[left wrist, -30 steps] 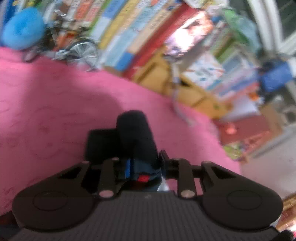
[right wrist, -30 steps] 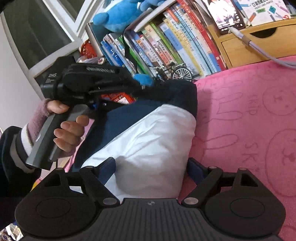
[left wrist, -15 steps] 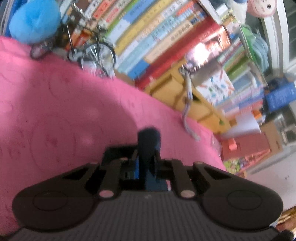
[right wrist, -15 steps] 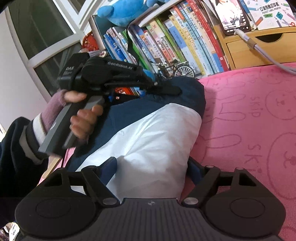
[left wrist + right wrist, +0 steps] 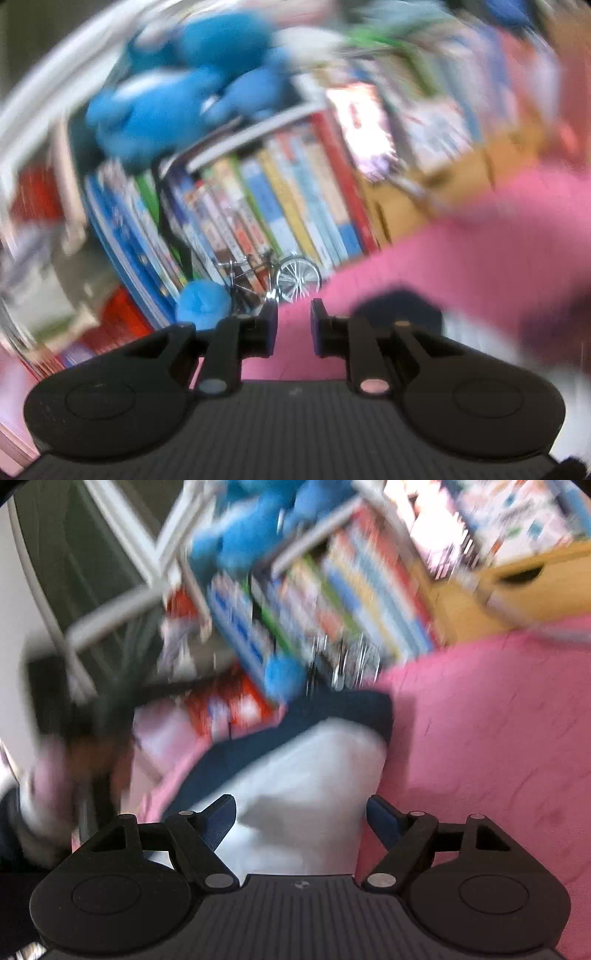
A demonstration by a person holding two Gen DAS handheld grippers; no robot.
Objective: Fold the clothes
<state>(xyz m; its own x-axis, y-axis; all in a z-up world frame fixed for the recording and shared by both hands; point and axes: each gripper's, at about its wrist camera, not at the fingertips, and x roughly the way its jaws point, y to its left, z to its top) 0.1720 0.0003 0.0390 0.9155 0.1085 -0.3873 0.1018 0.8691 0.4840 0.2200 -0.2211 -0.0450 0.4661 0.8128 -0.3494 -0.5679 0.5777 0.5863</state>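
Surface: pink blanket with faint printed figures covers the worktop, and a crowded row of books stands along its far edge; both views are smeared by motion.
Garment: your navy-and-white garment lies on the pink blanket straight ahead of the right gripper, white panel nearest, navy band across the far end and down the left side. It looks compact with squared edges, which would fit a piece already doubled over, though blur hides any crease.
Right gripper: your right gripper stands wide open with the white cloth between its fingers, gripping nothing. Held so, it is placed to close on the near edge if you choose.
Left gripper: your left gripper is parted by a narrow gap with only pink blanket showing between the fingers. The garment's navy end sits just to its right.
Far edge: toy bicycle and blue plush sit by the books, well clear of the cloth.
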